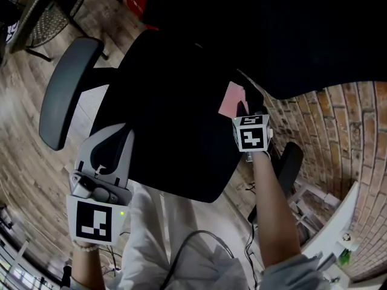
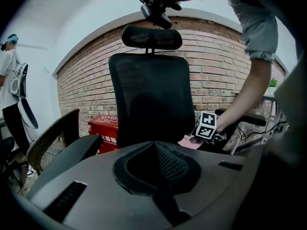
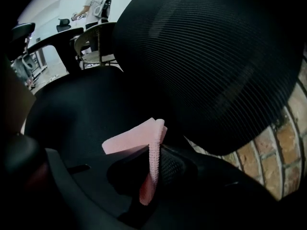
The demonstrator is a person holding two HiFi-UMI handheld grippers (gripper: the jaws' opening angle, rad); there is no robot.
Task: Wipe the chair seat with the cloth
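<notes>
1 pink cloth [image 3: 128,142] pinched edge-on between the 2 closed jaws of the right gripper [image 3: 152,178], free fold jutting ahead of them over the chair seat [image 1: 175,122], poised for wiping; left gripper [image 2: 157,174] with jaws together, empty, parked with the seat ahead, clear of the stroke.

Right gripper [image 1: 243,109], arm outstretched, sits over the right rear of the chair seat [image 1: 175,119], jaws clamped on the cloth [image 1: 231,98]. Left gripper [image 1: 110,141] hangs off the seat's front-left edge, jaws together.
</notes>
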